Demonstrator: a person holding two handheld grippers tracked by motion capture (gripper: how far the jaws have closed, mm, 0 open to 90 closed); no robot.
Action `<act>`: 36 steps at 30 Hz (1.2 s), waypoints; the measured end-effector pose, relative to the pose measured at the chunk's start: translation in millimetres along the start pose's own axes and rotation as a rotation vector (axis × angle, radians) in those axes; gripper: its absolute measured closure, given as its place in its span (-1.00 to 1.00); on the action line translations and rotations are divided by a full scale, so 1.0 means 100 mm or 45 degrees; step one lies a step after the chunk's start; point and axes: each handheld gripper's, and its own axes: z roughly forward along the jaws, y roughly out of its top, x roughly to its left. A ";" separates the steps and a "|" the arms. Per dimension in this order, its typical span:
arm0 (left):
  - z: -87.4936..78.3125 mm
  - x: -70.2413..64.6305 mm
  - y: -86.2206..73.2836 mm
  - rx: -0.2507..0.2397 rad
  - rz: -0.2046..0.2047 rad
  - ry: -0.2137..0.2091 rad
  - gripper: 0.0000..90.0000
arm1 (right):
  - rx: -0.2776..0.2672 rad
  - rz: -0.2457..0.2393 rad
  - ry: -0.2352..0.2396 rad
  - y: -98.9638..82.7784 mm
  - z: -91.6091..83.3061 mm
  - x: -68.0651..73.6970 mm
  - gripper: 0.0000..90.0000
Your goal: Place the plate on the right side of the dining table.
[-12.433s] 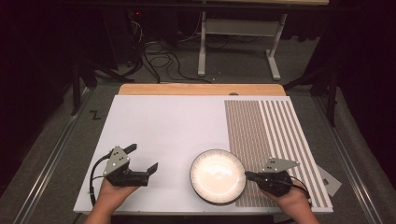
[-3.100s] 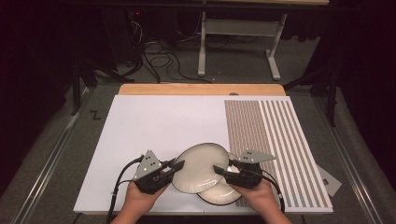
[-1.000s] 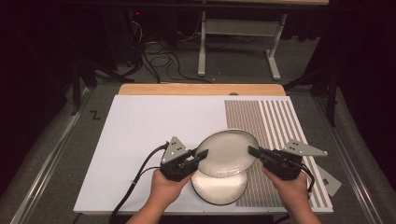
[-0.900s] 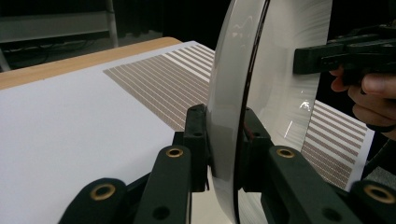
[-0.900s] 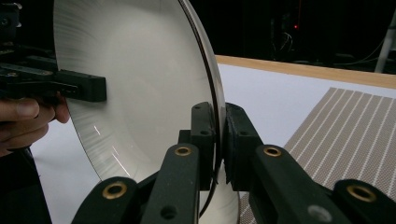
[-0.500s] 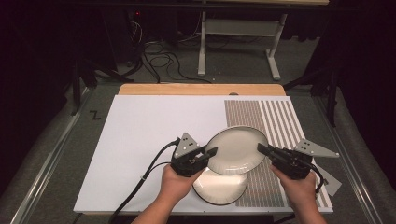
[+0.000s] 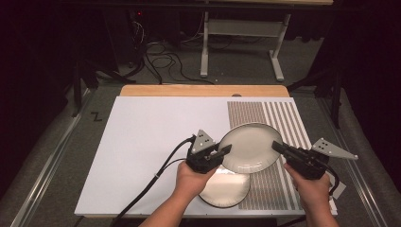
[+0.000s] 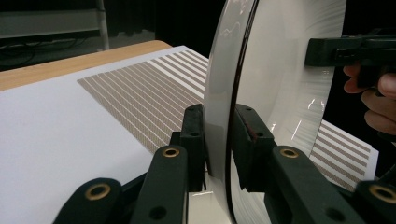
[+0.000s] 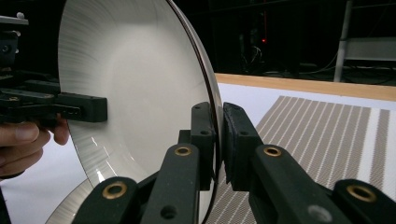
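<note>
Jaws of both grippers clamp opposite rims of the raised plate (image 7: 249, 147).

Left claw (image 7: 226, 150), right claw (image 7: 278, 147): both clamped.

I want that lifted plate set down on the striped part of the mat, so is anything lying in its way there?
Nothing visible lies on the striped part beyond the lifted plate. The left hand-held gripper and right hand-held gripper grip it by opposite rims. A second plate lies near the front edge, just overlapping the stripes.
</note>
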 end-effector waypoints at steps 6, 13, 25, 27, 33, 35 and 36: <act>0.16 -0.01 0.03 0.008 0.010 0.005 0.65 | -0.008 0.008 -0.035 0.00 -0.05 -0.10 0.88; 0.37 -0.05 0.07 0.019 0.011 0.002 0.63 | -0.007 0.025 -0.075 -0.02 -0.11 -0.24 0.89; 0.69 -0.11 0.15 0.078 0.039 0.002 0.60 | -0.011 0.059 -0.148 -0.08 -0.21 -0.47 0.88; 0.74 -0.12 0.15 0.085 0.040 0.003 0.59 | -0.009 0.064 -0.157 -0.09 -0.22 -0.51 0.88; 0.89 -0.13 0.15 0.107 0.033 0.015 0.57 | 0.007 0.079 -0.184 -0.14 -0.24 -0.59 0.88; 0.93 -0.13 0.15 0.115 0.034 0.014 0.56 | 0.012 0.084 -0.190 -0.15 -0.23 -0.62 0.89; 0.95 -0.12 0.15 0.124 0.033 0.015 0.56 | 0.015 0.086 -0.199 -0.16 -0.24 -0.63 0.89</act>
